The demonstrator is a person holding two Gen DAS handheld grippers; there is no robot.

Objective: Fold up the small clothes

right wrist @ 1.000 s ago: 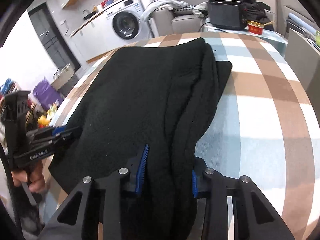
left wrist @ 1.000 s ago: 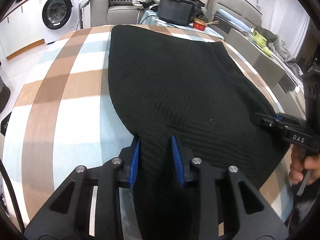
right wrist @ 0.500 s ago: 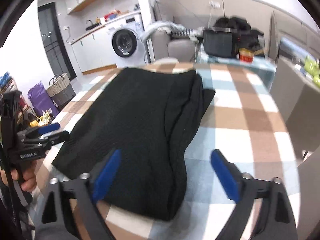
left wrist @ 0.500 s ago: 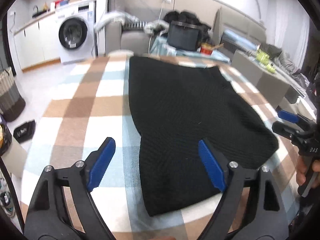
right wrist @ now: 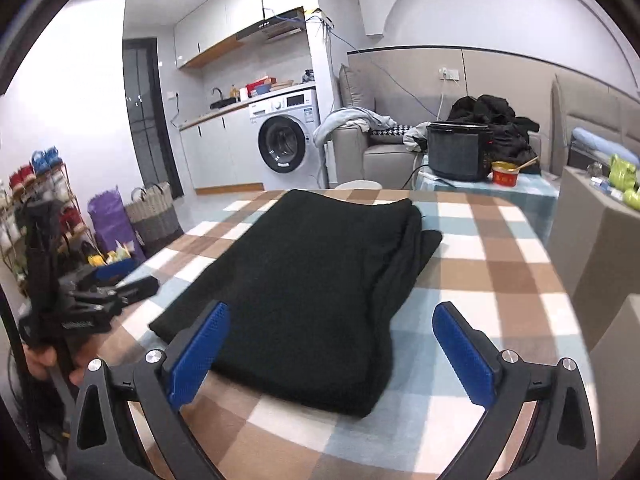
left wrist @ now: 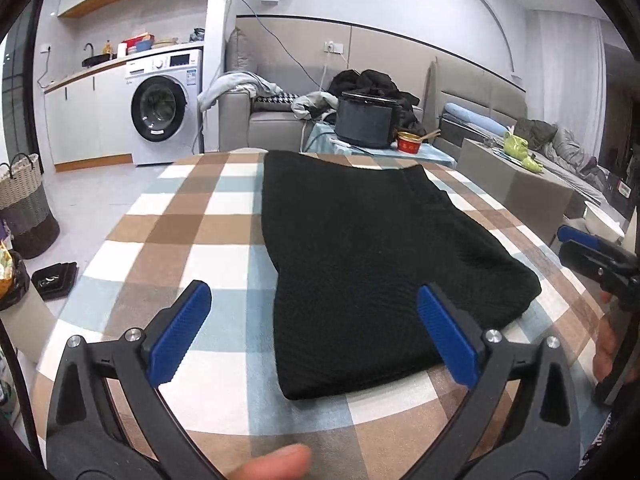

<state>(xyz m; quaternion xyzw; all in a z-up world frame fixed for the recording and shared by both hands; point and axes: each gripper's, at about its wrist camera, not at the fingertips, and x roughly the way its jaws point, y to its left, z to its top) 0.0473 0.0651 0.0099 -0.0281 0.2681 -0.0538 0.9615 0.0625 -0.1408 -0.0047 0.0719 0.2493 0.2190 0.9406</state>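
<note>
A black knitted garment [left wrist: 372, 256] lies folded in layers on the checked tablecloth [left wrist: 192, 232]; it also shows in the right wrist view [right wrist: 320, 276]. My left gripper [left wrist: 312, 336] is open and empty, held above the garment's near edge. My right gripper [right wrist: 328, 352] is open and empty, above the garment's near right corner. The right gripper shows at the right edge of the left wrist view [left wrist: 592, 252], and the left gripper shows at the left of the right wrist view [right wrist: 100, 296].
Beyond the table stand a washing machine [left wrist: 164, 116], a grey sofa with clothes [left wrist: 280, 108], a black cooker [left wrist: 366, 120] and a red bowl [left wrist: 410, 142]. Baskets [right wrist: 154, 212] and a shoe rack [right wrist: 40, 208] stand on the floor at the left.
Both grippers were shut on the garment's near edge, then let go, opened wide and pulled back and up. The garment now lies flat on the table.
</note>
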